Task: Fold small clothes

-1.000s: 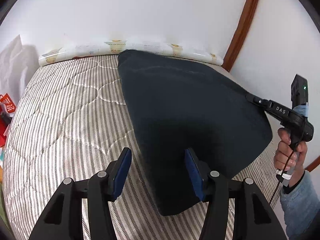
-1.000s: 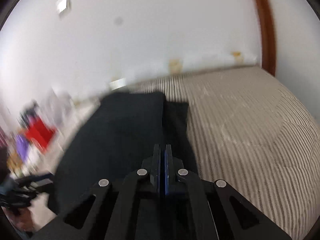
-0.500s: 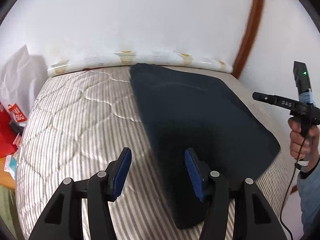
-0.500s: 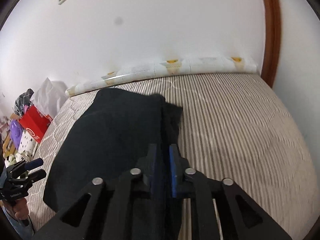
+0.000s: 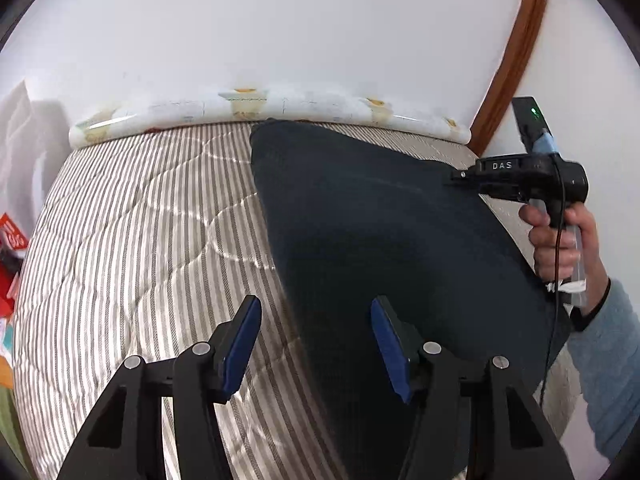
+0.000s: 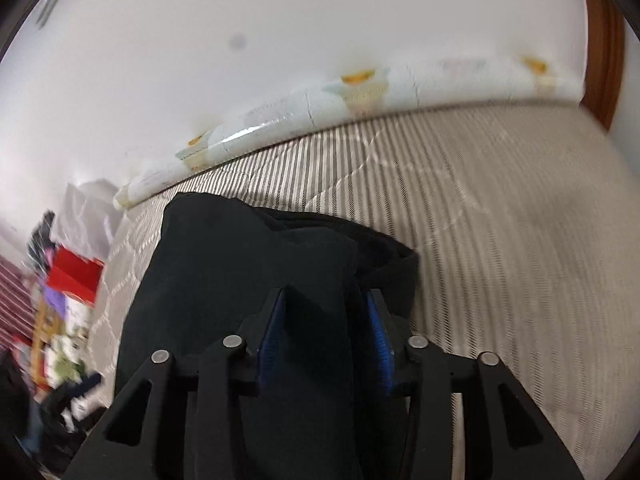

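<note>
A dark garment [image 5: 392, 240] lies spread on the striped quilted mattress [image 5: 140, 240], its far end reaching almost to the rolled patterned sheet [image 5: 248, 108] along the white wall. The left gripper [image 5: 316, 344] hangs over the garment's near left edge with its blue pads [image 5: 240, 344] well apart — one finger above bare stripes, the other above the dark cloth, nothing pinched between them.

The right gripper [image 6: 326, 332] is at the garment's right side, held in a hand [image 5: 560, 240] with a grey-blue sleeve [image 5: 604, 360]. Seen from its own camera, a thick fold of the dark cloth sits between its narrow-set jaws and bunches up beyond them; the jaws have just been moving, parting and then easing back in slightly, with the cloth between them throughout. Whether the pads truly press on the fold — I cannot tell; the view is blurred. Clutter, including a red box [image 6: 76, 276], sits beside the bed.
</note>
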The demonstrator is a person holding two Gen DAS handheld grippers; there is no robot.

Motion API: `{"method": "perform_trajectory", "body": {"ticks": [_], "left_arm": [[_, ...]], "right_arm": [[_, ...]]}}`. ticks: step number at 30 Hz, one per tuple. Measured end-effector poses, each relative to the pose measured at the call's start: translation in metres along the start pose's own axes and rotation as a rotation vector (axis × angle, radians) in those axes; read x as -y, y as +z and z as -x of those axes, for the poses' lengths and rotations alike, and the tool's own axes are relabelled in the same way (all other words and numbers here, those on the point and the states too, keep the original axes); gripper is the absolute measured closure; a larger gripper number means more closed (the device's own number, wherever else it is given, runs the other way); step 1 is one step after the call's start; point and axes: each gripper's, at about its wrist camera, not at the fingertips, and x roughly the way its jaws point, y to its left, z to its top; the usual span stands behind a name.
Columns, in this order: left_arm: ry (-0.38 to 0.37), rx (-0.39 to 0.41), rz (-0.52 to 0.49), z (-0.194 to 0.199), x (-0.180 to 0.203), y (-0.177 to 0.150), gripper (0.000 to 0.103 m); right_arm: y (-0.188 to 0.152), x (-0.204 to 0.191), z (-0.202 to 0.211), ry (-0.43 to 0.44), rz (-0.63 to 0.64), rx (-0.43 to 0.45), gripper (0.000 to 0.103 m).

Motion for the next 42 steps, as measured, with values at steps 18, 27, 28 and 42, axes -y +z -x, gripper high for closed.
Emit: {"method": "perform_trajectory", "body": {"ticks": [18,27,28,42], "left_arm": [[-0.004,0.005,0.002,0.015,-0.004,-0.017,0.048],[-0.002,0.001,0.031,0.025,0.0,-0.036,0.048],[0.003,0.002,0.033,0.026,0.0,-0.037,0.048],[0.03,0.0,0.028,0.044,0.011,-0.055,0.048]], "right_arm": [[-0.02,0.017,0.051,-0.015,0.005,0.079,0.069],[-0.106,0.022,0.077,0.055,0.019,0.027,0.073],[-0.111,0.024,0.074,0.065,0.012,0.024,0.101],[-0.134,0.049,0.097,0.139,-0.101,0.173,0.094]]}}
